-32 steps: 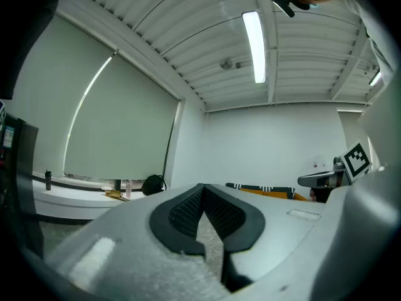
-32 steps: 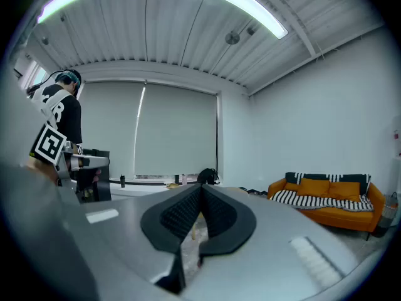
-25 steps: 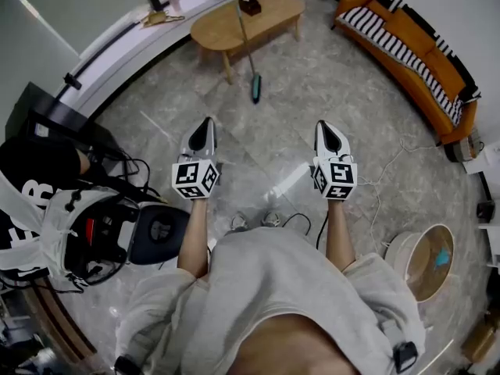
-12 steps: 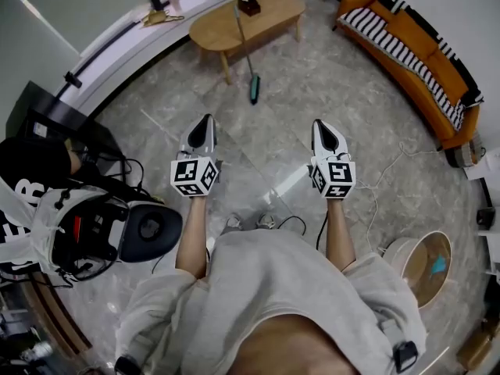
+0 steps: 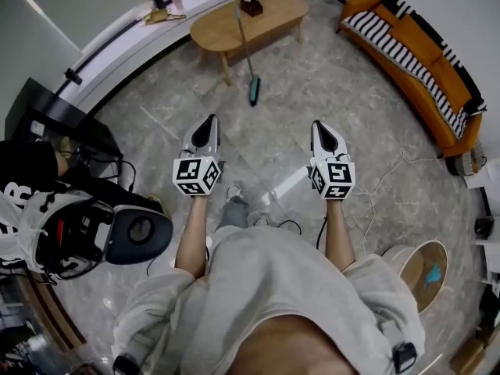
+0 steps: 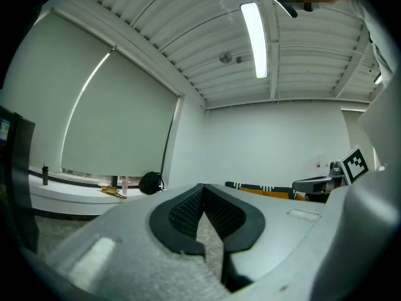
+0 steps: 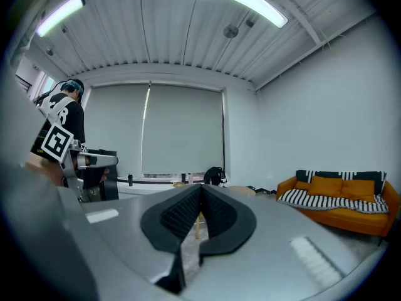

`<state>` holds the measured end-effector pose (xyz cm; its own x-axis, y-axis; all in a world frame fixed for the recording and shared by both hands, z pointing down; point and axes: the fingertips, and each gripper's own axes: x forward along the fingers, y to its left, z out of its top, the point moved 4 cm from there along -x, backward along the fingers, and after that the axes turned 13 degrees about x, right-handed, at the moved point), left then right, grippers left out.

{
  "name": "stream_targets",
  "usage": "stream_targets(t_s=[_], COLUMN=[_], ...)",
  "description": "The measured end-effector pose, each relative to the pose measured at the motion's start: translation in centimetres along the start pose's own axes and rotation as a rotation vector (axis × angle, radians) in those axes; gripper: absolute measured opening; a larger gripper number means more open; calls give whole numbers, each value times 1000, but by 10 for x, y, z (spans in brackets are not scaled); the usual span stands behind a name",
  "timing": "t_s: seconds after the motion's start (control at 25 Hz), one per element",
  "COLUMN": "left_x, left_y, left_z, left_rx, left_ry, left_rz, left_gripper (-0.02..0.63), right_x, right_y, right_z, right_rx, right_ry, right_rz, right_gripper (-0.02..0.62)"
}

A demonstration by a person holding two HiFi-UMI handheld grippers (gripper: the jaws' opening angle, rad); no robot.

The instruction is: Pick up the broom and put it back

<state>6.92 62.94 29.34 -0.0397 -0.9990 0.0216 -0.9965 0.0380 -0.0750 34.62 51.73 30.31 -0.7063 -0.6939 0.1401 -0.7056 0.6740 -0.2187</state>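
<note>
1. The broom (image 5: 247,51) leans against the near edge of the oval wooden tabletop (image 5: 275,8). Its teal head rests on the floor (image 5: 328,84) on my side of that tabletop, and the handle top rises over the rim.
2. Its long axis runs almost straight away from me, with the handle tipped slightly left toward the tabletop's far side.
3. My left gripper (image 5: 207,123) and right gripper (image 5: 319,127) are both clenched on nothing. They point level toward the tabletop and are well short of it.
4. The broom head lies ahead, between the two grippers. I judge the left one a little nearer, so it is the likelier one to take the handle.
5. Only the head view shows the whole broom and its lean.
6. The left gripper view looks past the tabletop to the wall and shows no broom.
7. The right gripper view shows a pale upright stick beyond its pads. I cannot tell whether it is the handle or a table leg.
</note>
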Motion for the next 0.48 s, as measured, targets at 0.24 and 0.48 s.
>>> stream_targets(t_s=[0.24, 0.48], left_x=[33, 75], left_y=[8, 22], left_z=[-4, -14], left_rx=[-11, -23], left_ry=[-8, -9], left_rz=[-9, -24], left_gripper=[0, 0], right_x=[27, 64], right_y=[-11, -24], right_z=[5, 7], right_rx=[-2, -3], right_ry=[-4, -3], right_rz=[6, -4], right_gripper=[3, 3])
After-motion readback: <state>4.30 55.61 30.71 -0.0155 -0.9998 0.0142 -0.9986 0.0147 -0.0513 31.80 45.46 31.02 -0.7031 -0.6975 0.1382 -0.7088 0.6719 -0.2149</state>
